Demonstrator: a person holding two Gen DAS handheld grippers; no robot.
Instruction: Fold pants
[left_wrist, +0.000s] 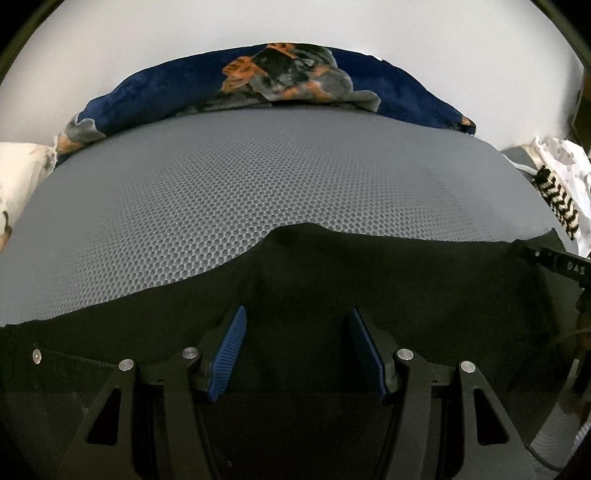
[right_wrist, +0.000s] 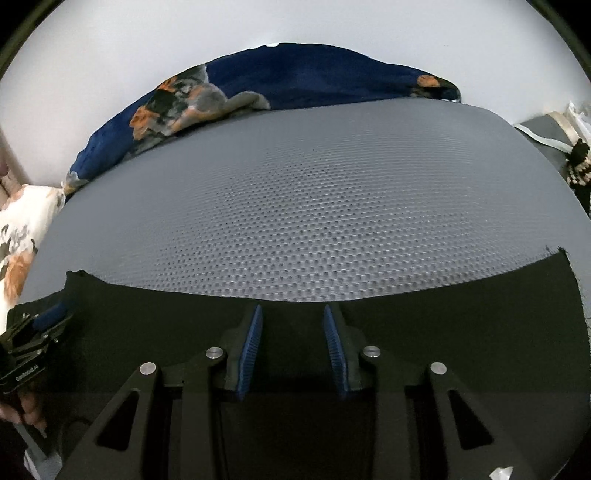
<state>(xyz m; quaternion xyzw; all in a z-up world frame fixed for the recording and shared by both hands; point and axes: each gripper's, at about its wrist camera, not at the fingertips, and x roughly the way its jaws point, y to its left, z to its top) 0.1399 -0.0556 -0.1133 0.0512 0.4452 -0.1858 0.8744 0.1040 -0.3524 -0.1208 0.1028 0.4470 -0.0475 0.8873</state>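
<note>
Black pants (left_wrist: 369, 266) lie flat along the near side of a grey honeycomb mat (left_wrist: 229, 184), with a metal rivet at the left. My left gripper (left_wrist: 297, 317) is open just above the pants, blue pads apart, nothing between them. In the right wrist view the pants (right_wrist: 443, 314) reach their cut edge at the right, and my right gripper (right_wrist: 292, 314) is open over them near their far edge. The left gripper (right_wrist: 48, 321) shows at the left edge there, and part of the right gripper (left_wrist: 554, 262) shows at the right of the left wrist view.
A navy blanket with an orange and grey pattern (left_wrist: 288, 77) is bunched along the mat's far edge. A floral pillow (right_wrist: 22, 236) lies at the left. A white cloth and a black-and-white knitted item (left_wrist: 557, 195) lie at the right. A plain wall is behind.
</note>
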